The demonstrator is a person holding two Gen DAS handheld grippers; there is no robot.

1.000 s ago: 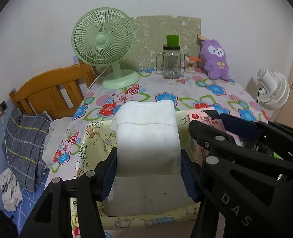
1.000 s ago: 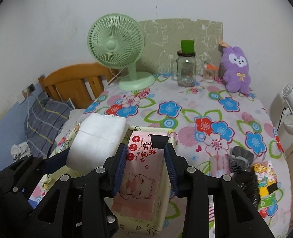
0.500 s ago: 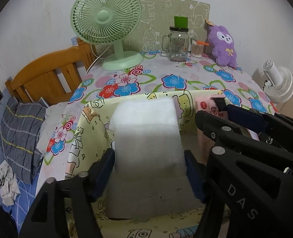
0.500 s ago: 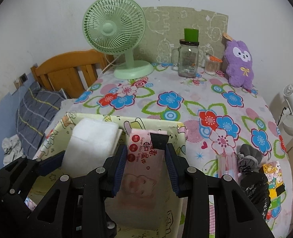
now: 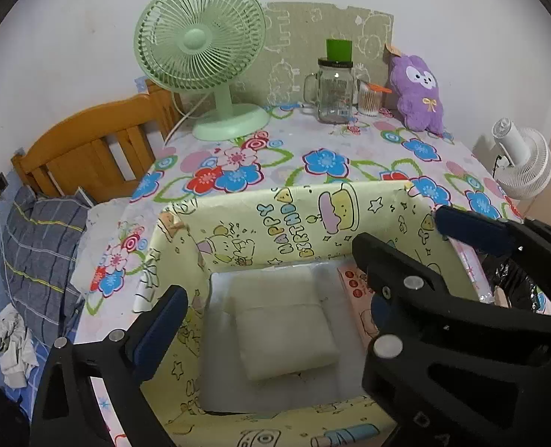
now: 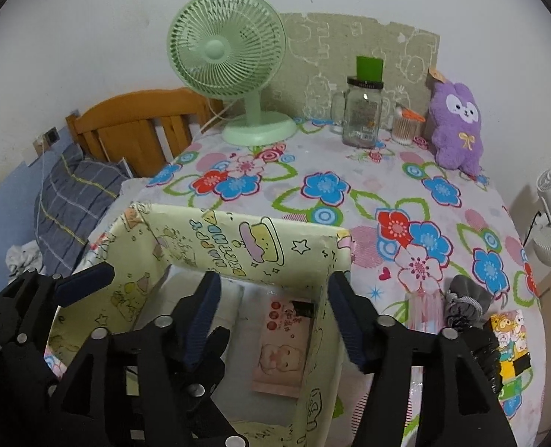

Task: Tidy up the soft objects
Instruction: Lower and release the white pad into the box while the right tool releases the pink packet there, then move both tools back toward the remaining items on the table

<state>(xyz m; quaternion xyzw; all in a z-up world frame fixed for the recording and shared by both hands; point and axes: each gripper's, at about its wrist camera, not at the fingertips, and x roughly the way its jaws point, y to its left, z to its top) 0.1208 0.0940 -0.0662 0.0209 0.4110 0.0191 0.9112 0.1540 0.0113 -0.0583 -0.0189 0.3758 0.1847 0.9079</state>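
Observation:
A yellow cartoon-print box (image 5: 312, 201) (image 6: 238, 231) stands at the table's near edge. A folded white towel (image 5: 286, 335) lies flat on its bottom. Above it my left gripper (image 5: 268, 313) has its jaws opening wide, and its pads do not touch the towel. Beside the towel lies a pink wipes pack (image 6: 285, 342) (image 5: 355, 283). My right gripper (image 6: 274, 311) hangs over the pack, jaws opening and free of it, with its right finger by the box's right wall. The left gripper's finger (image 6: 85, 283) shows at the left of the right wrist view.
On the flowered tablecloth stand a green fan (image 6: 234, 59), a glass jar (image 6: 363, 115), a swab tub (image 6: 404, 126) and a purple plush (image 6: 458, 126). Right of the box lie a pink pack (image 6: 424, 309), a grey pouch (image 6: 465, 301) and a colourful packet (image 6: 510, 339). A wooden headboard (image 5: 89, 149) is left.
Both grippers lowered their loads into the box and let go. The towel and the wipes pack now lie on the bottom, and both pairs of jaws have spread.

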